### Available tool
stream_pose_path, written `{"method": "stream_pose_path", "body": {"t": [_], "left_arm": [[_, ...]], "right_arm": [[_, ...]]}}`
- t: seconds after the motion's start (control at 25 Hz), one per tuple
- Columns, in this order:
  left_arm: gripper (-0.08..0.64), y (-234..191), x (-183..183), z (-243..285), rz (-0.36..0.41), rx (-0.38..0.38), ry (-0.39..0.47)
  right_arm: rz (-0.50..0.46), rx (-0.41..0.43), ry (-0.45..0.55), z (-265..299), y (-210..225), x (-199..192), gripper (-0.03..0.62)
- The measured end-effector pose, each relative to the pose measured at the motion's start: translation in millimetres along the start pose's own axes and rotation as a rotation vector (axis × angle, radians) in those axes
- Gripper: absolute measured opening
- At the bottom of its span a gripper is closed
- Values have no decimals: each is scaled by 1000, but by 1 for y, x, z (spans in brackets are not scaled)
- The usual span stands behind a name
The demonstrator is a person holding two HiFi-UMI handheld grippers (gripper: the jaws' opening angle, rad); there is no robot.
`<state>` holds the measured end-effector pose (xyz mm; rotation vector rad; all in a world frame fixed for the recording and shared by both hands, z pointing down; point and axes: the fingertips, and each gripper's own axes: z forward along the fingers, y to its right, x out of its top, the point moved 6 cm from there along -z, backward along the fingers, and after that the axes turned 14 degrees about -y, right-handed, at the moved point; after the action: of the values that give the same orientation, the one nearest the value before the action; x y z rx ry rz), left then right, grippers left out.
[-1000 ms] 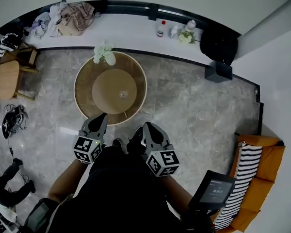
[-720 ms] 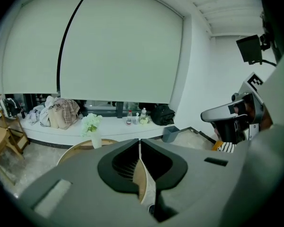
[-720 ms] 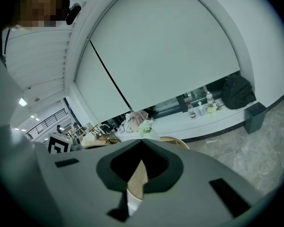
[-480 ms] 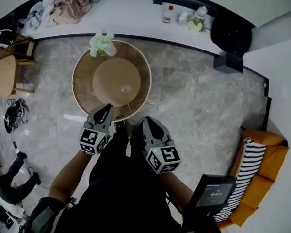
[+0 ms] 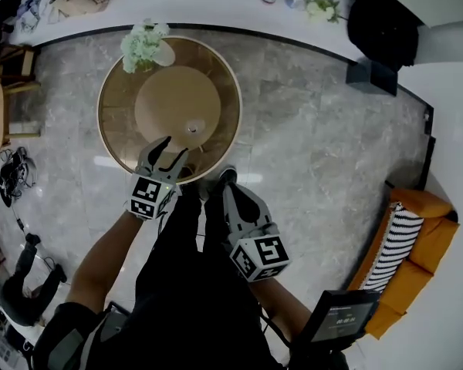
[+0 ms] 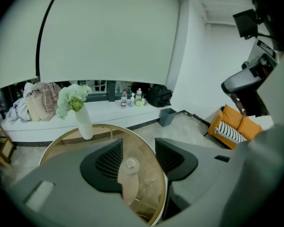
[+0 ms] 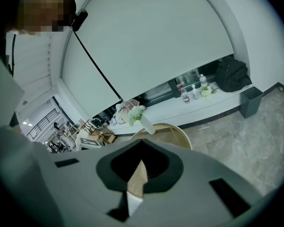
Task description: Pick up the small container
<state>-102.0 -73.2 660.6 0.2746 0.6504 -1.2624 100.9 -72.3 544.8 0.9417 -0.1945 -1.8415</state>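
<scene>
Two grippers are in play beside a round table (image 5: 117,133). The small container (image 5: 190,127) stands near the table's middle, just ahead of the left gripper (image 5: 172,149) and not touching it. In the left gripper view, the container (image 6: 130,164) lines up with the gap of the left gripper (image 6: 138,161), closer to the left-hand jaw. Those jaws stand apart and have just been opening, with no pad pressing on it. The right gripper (image 5: 231,199) hangs short of the table, jaws together on nothing.
</scene>
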Motion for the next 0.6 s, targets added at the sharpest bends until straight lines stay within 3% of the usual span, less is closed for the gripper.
{"method": "stream_pose_path", "body": {"t": [0.16, 0.36, 0.6], "left_arm": [[235, -8, -7, 36, 43, -17, -54], [258, -21, -35, 88, 68, -23, -187], [315, -28, -58, 139, 137, -26, -295]], "right_arm": [[31, -24, -20, 12, 12, -3, -2], [81, -40, -45, 25, 27, -12, -2], [137, -17, -52, 42, 38, -22, -2]]}}
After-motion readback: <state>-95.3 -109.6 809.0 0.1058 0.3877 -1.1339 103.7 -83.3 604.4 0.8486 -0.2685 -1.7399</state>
